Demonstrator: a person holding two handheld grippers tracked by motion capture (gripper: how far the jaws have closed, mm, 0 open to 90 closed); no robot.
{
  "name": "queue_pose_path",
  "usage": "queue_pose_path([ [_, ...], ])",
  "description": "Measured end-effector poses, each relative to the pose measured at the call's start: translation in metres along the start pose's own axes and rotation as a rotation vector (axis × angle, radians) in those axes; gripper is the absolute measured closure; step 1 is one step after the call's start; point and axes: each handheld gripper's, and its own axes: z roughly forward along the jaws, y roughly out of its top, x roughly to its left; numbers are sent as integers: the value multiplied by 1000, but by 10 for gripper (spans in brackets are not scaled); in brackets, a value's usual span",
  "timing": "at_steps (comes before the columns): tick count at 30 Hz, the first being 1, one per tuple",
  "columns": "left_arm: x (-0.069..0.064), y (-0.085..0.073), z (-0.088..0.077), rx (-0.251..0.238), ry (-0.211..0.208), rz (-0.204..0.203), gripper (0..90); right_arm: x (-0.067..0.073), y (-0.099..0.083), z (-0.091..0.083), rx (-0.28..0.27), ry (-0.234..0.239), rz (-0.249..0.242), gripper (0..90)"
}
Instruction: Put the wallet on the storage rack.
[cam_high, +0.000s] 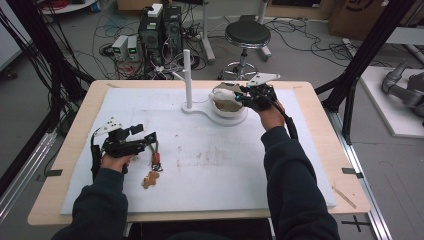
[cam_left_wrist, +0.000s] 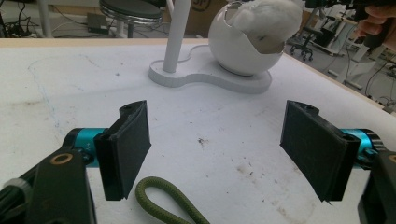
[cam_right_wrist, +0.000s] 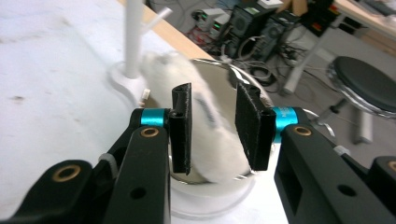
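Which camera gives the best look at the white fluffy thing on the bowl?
The left gripper view: the fluffy thing sits sharp atop the bowl. The right gripper view shows it blurred between the jaws; the high view shows it tiny.

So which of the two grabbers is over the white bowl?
The right gripper, at the white bowl with the fluffy white toy between its jaws. The left gripper sits apart, near the green cord.

text: none I can read | labels: none | cardboard box (cam_high: 356, 15) print at far right: too blurred for me
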Motion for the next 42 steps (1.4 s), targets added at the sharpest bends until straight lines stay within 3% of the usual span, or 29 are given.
queue_pose_path([
  [3,0,0,0,0,-2,0,239,5,-2,11,58,16,-26,734],
  [5,0,0,0,0,-3,0,239,7,-3,19,102,-19,-46,764],
  [10,0,0,0,0,-11,-8,240,7,-2,22,125,-89,-87,776],
  [13,0,0,-1,-5,-10,-7,241,3,-4,13,130,-82,-39,660],
  [14,-1,0,-1,-7,-8,-9,241,-1,-7,4,111,-70,20,570],
  [15,0,0,-2,-9,-4,-7,241,-1,-7,4,111,-70,20,570],
  [19,0,1,-5,-16,24,-3,241,-6,-31,-33,17,-57,158,426],
  [20,-1,2,-5,-19,28,-8,241,-6,-31,-33,17,-57,158,426],
  [22,0,3,-6,-14,26,-19,241,-2,-48,-49,-39,-78,171,410],
  [23,-1,3,-6,2,32,-28,241,1,-56,-55,-31,-74,185,400],
  [25,-2,3,-5,35,50,0,241,5,-74,-67,-24,-41,248,377],
  [27,-4,2,-4,27,59,43,241,11,-91,-76,-1,-26,283,332],
  [29,-5,3,-3,19,77,59,231,20,-112,-86,32,-30,279,274],
  [35,-6,4,-3,17,71,32,192,25,-139,-93,35,-63,313,218],
  [37,-6,5,-2,23,74,29,184,24,-143,-95,36,-62,335,218],
  [42,-9,5,0,52,69,54,184,23,-144,-100,24,-81,334,218],
])
